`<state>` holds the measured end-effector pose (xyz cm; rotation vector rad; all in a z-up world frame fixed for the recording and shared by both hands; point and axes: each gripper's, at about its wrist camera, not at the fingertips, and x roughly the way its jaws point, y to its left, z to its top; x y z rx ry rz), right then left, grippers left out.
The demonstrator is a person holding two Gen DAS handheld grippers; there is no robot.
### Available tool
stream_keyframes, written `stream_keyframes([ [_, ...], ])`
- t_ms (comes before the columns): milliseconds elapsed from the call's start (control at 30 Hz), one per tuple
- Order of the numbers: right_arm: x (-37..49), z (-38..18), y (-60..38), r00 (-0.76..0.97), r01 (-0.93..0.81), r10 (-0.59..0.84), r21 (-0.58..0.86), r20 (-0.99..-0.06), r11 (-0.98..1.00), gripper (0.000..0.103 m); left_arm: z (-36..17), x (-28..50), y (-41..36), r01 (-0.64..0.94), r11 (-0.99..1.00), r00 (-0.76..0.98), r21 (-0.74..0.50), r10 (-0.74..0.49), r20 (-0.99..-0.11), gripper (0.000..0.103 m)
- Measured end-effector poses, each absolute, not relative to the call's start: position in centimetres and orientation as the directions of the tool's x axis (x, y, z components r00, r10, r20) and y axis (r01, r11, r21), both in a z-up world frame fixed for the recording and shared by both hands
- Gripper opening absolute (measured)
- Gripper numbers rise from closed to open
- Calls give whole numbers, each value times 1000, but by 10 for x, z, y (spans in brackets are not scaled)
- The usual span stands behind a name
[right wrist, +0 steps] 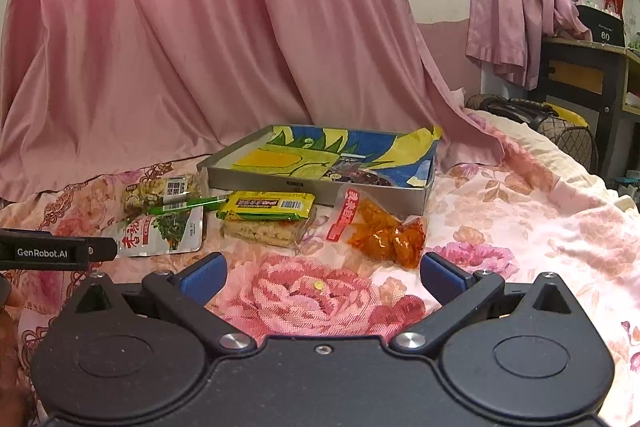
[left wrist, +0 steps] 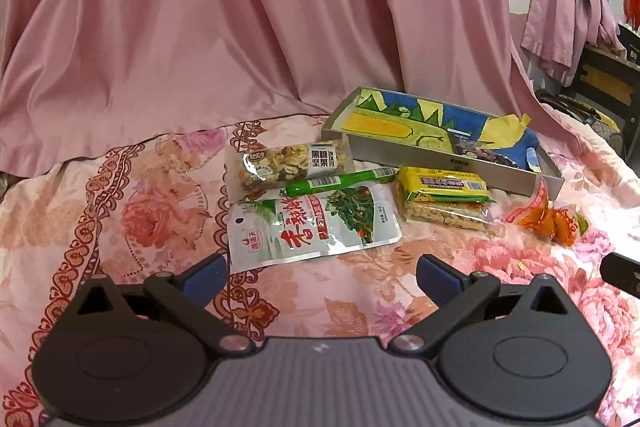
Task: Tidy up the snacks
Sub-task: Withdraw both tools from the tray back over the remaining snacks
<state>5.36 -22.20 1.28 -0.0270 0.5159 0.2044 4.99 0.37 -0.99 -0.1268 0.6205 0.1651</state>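
Work surface: bed w/ floral pink bedspread [left wrist: 152,223]; pink curtain [left wrist: 200,27] hangs behind it.

Item count: 5 loose snacks, 1 box.

1. Box [left wrist: 404,153], qty 1: shallow grey tray w/ yellow-blue printed liner, at the far side of the bedspread, near the curtain hem. A dark packet lies inside at its right end; detail too small to read.
2. Nut bar pack [left wrist: 288,163], qty 1: clear wrap, just beside the box's left corner.
3. Green stick [left wrist: 340,181], qty 1: lies across the nut bar pack's lower edge and touches the top edge of the pouch.
4. White-green pouch [left wrist: 312,227], qty 1: flat, nearest the left gripper.
5. Yellow-green cracker pack [left wrist: 444,201], qty 1: right of the stick, just in front of the box's front wall.
6. Orange-red sachet [right wrist: 380,227], qty 1: rightmost snack, touching the box's front right corner area in the right wrist view.

Left gripper [left wrist: 322,277]: fingers spread wide, nothing between them, low over the bedspread, near the pouch's lower edge.

Right gripper [right wrist: 324,279]: fingers spread wide, empty, over a large rose print, near the sachet and cracker pack.

All 5 snacks lie outside the box.
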Motion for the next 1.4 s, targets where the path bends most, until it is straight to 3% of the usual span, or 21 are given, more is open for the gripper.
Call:
stream_keyframes([
  [867, 101, 5, -263, 822, -128, 190, 151, -537, 980, 102, -17, 88, -19, -174, 984, 802, -23, 128, -584, 103],
  [1400, 142, -4, -285, 847, -157, 167, 62, -505, 986, 102, -24, 127, -45, -73, 997, 802, 31, 77, -592, 103],
])
